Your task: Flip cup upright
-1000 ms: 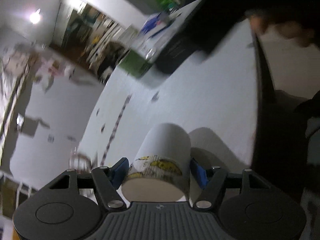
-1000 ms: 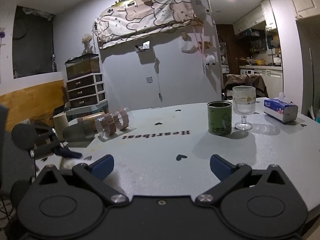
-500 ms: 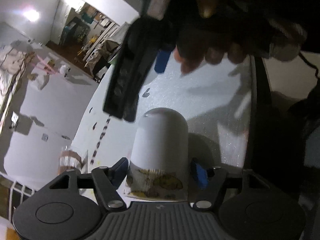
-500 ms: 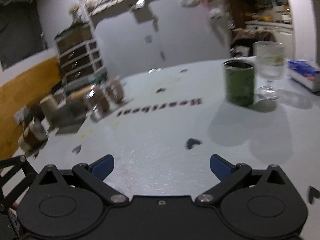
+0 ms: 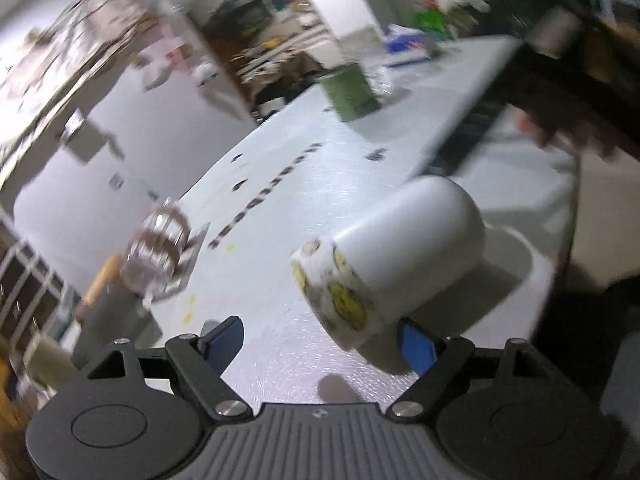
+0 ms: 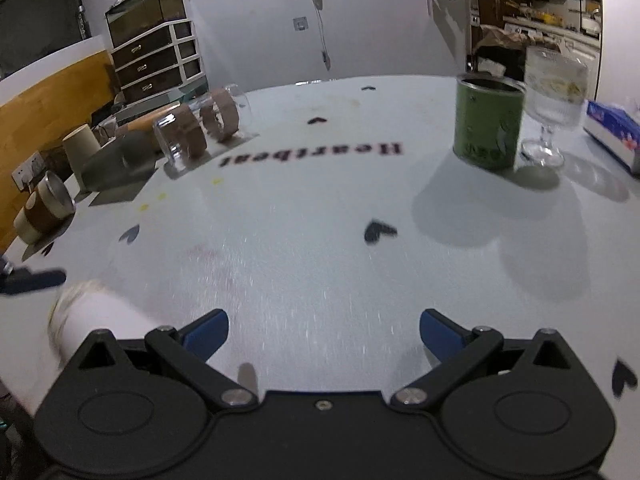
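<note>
The cup (image 5: pixel 392 268) lies tilted on its side on the near table (image 5: pixel 304 184), beside the spread left gripper (image 5: pixel 320 340) and ungripped, while the right gripper (image 6: pixel 324 330) hangs spread and empty; uprighting remains undone.

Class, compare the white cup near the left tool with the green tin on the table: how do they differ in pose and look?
The white cup lies tilted over on its side, while the green tin stands upright. The cup is plain white with a yellow printed band near its rim; the tin is green all over. The cup sits beside the open left tool; the tin stands far off. Both are cylindrical.
</note>
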{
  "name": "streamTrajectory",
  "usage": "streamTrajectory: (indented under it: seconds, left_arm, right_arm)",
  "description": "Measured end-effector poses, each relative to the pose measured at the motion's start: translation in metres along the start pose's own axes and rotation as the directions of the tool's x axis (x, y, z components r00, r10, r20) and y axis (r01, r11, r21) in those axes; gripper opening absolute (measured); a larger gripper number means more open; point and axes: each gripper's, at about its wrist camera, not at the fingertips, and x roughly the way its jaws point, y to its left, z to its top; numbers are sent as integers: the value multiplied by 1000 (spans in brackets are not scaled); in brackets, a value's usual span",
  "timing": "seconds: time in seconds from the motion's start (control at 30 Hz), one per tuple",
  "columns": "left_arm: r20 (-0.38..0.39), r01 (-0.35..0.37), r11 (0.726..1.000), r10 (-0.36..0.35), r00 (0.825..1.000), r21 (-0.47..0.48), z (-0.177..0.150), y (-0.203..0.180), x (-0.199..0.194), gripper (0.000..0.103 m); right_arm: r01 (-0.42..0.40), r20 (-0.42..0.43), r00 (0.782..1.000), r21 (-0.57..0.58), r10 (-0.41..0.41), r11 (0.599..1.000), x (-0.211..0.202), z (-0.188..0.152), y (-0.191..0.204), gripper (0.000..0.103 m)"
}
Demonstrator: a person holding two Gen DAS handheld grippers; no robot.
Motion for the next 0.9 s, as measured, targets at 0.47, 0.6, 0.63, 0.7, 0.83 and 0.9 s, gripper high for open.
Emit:
streamTrajectory:
  seconds: [0.47,0.6,0.63,0.7,0.83,0.9]
  left_arm:
    - [59,106,897,-89,994,-428,-27,25,1,83]
    - [81,97,856,-65,995,-507,-32,28,-7,84]
    - [85,90,847,-53,995,-524,-33,28,-9,84]
    - [97,87,827,-39,994,-555,-35,29,-12,83]
    - [114,88,792,-24,993,-604,-39,32,-16,83]
    - [118,91,776,-22,993,-624,-41,34,-16,83]
  right_arm:
    - [-73,-1,997,22,73,997,-26,-23,7,103]
    - [-91,26,996,54,89,994,-36,-18,2,102]
    - [-105,41,994,68,102,992,-40,-13,0,103]
    - [-148,63,988,97,142,984,-46,0,-2,103]
    - [-271,15,962,193,273,943,-37,34,0,103]
    - [-298,-48,948,220,316,929,-21,50,9,102]
